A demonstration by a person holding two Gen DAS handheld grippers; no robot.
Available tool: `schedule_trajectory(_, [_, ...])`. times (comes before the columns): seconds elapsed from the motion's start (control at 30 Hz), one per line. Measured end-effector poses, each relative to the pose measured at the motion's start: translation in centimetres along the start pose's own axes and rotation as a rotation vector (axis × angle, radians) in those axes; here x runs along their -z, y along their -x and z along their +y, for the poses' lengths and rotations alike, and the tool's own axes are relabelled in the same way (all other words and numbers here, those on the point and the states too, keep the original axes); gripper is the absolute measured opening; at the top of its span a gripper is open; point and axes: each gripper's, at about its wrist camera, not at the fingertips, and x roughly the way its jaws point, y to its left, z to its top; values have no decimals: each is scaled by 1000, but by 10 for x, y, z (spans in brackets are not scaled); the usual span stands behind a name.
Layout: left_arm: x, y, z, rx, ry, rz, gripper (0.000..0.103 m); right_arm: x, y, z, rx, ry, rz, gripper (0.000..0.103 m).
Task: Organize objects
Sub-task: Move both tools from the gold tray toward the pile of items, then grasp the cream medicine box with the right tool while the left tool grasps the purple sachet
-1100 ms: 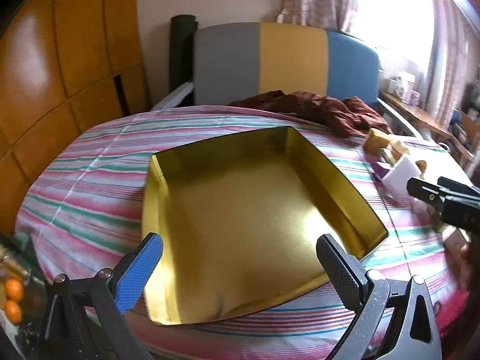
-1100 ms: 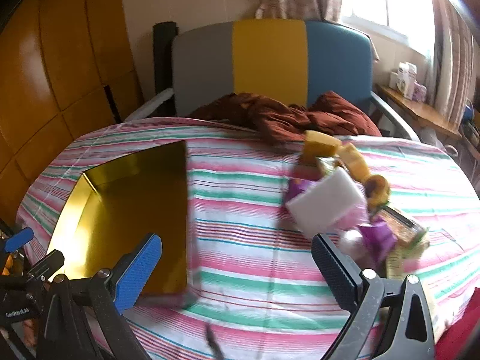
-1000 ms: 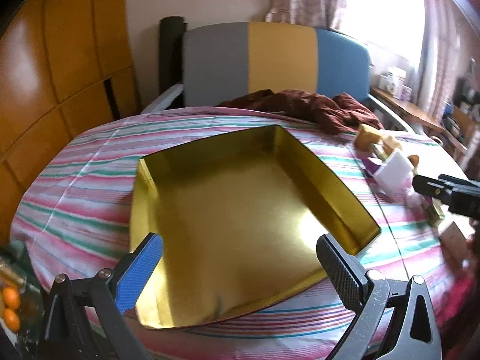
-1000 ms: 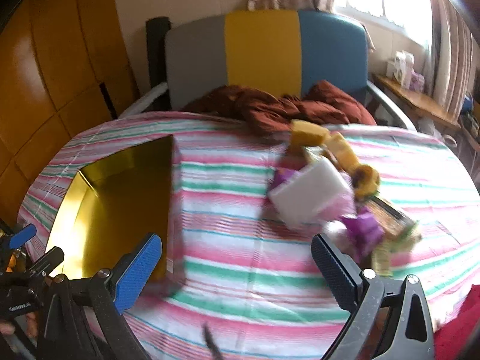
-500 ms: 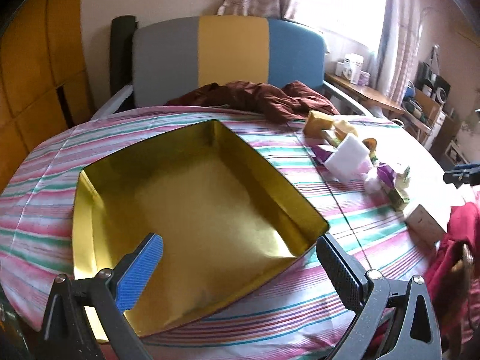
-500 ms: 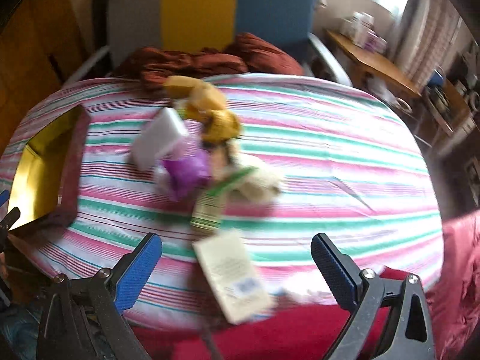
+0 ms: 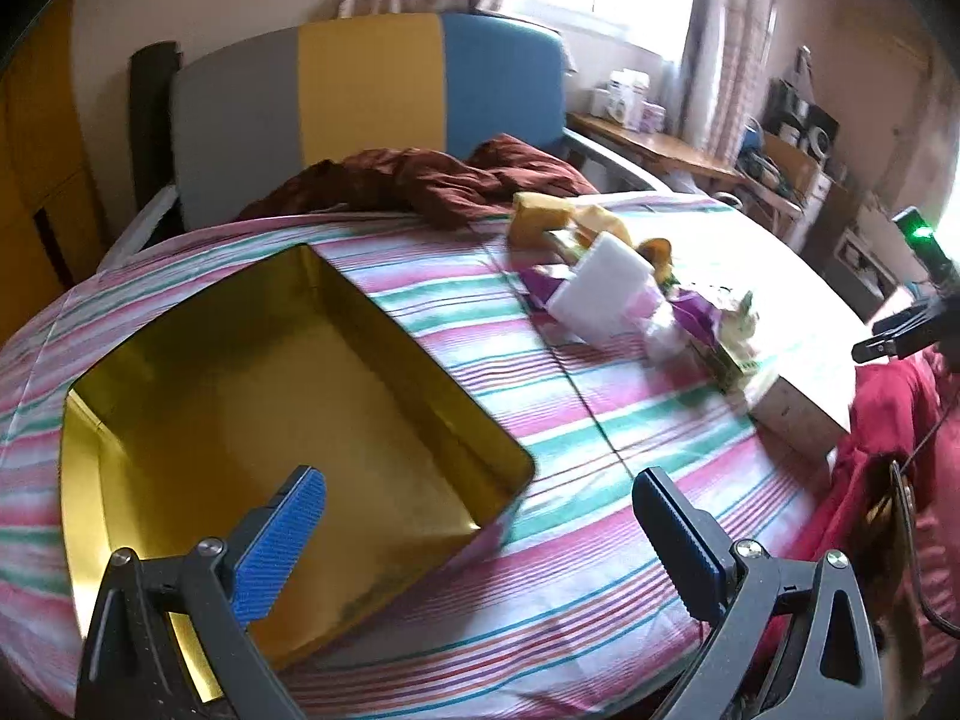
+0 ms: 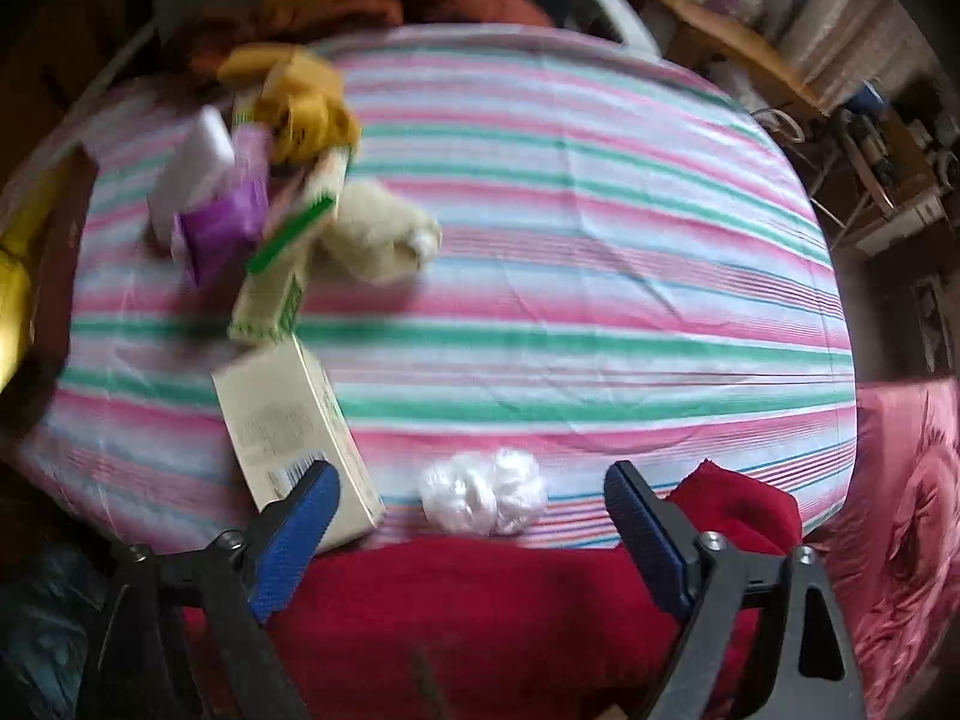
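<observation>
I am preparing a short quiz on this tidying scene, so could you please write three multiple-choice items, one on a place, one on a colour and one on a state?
1. Where does the crumpled clear plastic wad lie?
A. inside the gold tray
B. on the striped cloth near its close edge
C. on the chair

2. What colour is the inside of the tray?
A. gold
B. white
C. blue

3. How do the right tongs stand?
A. shut on the cream box
B. shut on nothing
C. open, holding nothing

Answers: 1 B, as the wad sits on the stripes just ahead of the tongs; 2 A, as its floor and walls shine gold; 3 C, as the fingers stand wide apart with nothing between them.
</observation>
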Motion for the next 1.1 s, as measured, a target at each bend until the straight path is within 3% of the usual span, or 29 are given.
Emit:
schedule_trajectory(0.2, [-4, -11, -17, 31, -35, 18, 103, -2, -33, 9, -36, 179, 201, 86])
schedule_trajectory(0.33, [-7, -17, -24, 47, -50, 26, 103, -11, -37, 7, -71, 197, 220, 87])
schedule_trajectory(0.5, [-15, -26, -35, 77, -66, 32, 103, -16, -44, -6, -191, 140, 248, 89])
schedule_trajectory(0.57, [-19, -27, -42, 92, -74, 32, 103, -16, -44, -15, -205, 95, 228, 77])
schedule_trajectory(0.63, [-23, -30, -51, 108, -93, 30, 103, -17, -47, -29, -163, -17, 217, 68])
schedule_trajectory(0.7, [-27, -35, -61, 137, -111, 43, 103, -15, -51, -39, -128, -78, 218, 69])
schedule_trajectory(0.8, [-32, -46, -77, 198, -134, 82, 103, -12, -48, -40, -172, -152, 186, 69])
schedule_trajectory(0.93, [-40, -67, -101, 280, -148, 144, 103, -6, -36, -49, -165, -210, 145, 69])
schedule_trajectory(1.1, [-44, -85, -128, 326, -176, 179, 103, -6, 1, -44, -172, -215, 2, 75])
